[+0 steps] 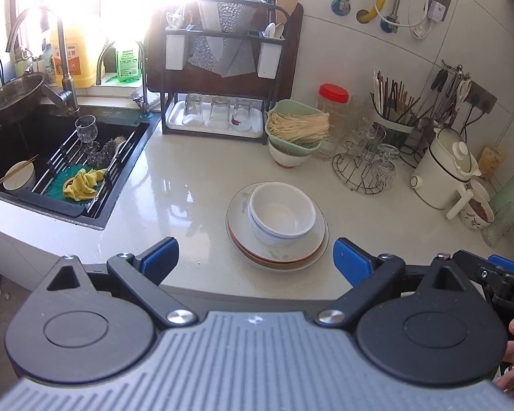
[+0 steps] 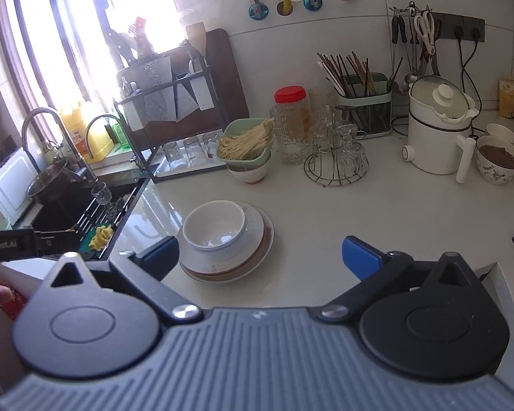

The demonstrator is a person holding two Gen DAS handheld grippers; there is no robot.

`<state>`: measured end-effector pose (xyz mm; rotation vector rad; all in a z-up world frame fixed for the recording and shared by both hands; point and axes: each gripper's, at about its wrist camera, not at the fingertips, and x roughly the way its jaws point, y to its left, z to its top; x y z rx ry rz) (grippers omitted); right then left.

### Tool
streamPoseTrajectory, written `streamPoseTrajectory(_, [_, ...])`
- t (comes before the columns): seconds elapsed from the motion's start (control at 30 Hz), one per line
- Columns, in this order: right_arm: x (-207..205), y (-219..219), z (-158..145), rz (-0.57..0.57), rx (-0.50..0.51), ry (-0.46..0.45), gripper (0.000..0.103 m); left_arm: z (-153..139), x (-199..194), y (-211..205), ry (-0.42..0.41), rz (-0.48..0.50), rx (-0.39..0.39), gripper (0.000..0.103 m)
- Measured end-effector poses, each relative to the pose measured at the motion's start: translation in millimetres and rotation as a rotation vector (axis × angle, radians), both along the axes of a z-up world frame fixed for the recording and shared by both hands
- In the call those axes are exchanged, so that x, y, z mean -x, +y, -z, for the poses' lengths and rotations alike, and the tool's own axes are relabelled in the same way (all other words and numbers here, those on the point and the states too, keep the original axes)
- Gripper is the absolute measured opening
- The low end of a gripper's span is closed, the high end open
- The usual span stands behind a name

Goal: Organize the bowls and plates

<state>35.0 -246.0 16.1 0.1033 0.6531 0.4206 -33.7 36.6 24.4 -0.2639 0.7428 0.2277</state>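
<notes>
Nested white bowls (image 1: 281,218) (image 2: 214,228) sit on a stack of plates (image 1: 291,261) (image 2: 257,257) near the counter's front edge. My left gripper (image 1: 255,260) hangs open just in front of that stack, blue pads wide apart with nothing between them. My right gripper (image 2: 260,257) is open too, its jaws spread wide at the stack's near right side and touching nothing. A green basket of noodles (image 1: 296,125) (image 2: 245,144) rests on a white bowl (image 1: 288,159) (image 2: 248,173) further back.
A sink (image 1: 13,144) with a bowl, chopsticks, a glass and cloths lies to the left. A dish rack (image 1: 219,78) with glasses stands behind. A red-lidded jar (image 1: 332,101), a wire glass holder (image 1: 366,167), a chopstick caddy (image 2: 363,109), a white kettle (image 2: 435,133) and cups crowd the back right.
</notes>
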Motion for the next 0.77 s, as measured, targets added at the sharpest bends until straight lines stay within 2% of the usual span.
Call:
streamPoseTrajectory(0.37, [-3.0,3.1,0.3,0.002,-0.005,0.001,0.103,-1.2,-5.3,0.7,0.021,0.002,-0.04,0.099])
streamPoseTrajectory(0.77, [-6.3,1.3,1.7,0.007,-0.005,0.007,0.103,0.8,-10.3,2.0,0.035,0.009,-0.03,0.099])
